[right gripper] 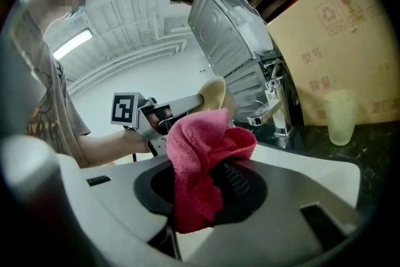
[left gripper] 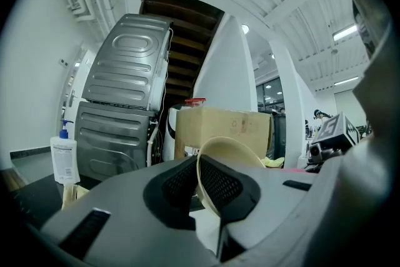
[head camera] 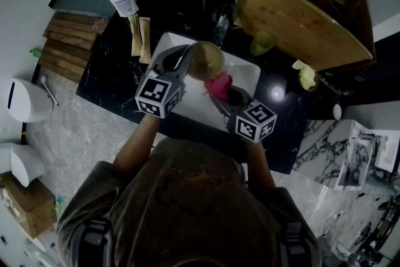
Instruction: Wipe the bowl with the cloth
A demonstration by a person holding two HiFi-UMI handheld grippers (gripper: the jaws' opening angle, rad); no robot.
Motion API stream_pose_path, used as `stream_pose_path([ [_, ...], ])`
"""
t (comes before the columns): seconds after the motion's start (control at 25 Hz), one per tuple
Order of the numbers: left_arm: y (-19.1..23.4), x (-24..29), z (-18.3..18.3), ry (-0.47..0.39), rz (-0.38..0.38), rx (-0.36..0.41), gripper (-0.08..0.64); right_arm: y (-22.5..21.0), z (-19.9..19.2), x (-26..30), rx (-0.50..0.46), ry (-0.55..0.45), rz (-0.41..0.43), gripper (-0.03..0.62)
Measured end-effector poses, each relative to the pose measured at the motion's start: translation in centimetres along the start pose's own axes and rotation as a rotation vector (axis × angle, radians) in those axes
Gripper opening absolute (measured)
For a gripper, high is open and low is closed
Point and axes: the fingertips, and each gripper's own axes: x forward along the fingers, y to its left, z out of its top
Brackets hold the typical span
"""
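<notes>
Left gripper [left gripper: 210,187] clamps one tilted cream bowl [left gripper: 228,152], centre frame. Right gripper [right gripper: 209,197] pinches one crumpled pink cloth [right gripper: 199,162].

We see a soft-piled pink cloth [right gripper: 203,166], a smooth, faintly glossy cream bowl [left gripper: 232,152], a polished black veined countertop [head camera: 109,81] and a matt brown cardboard box [head camera: 294,12].
</notes>
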Motion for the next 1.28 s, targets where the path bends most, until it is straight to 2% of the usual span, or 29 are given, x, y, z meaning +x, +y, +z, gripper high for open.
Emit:
stream_pose_path([
  [0.32,-1.1,0.6,0.7,-0.029,-0.018,-0.033,0.026,1.0,-0.6,1.4,0.009,0.013,0.028,0.110],
  [0.92,-3.5,1.5,-0.2,-0.015,-0.075,-0.080,0.026,2.8,-1.6,3.3,-0.044,0.074,0.064,0.110],
  [1.08,-2.4,1.4,0.0,-0.020,-0.050,-0.086,0.026,3.2,-1.8,2.5,-0.068,0.095,0.069,0.110],
  [1.28,-0.4,1.2,-0.6,-0.002,-0.001,-0.085,0.026,4.1,-0.7,0.7,-0.083,0.073,0.084,0.110],
])
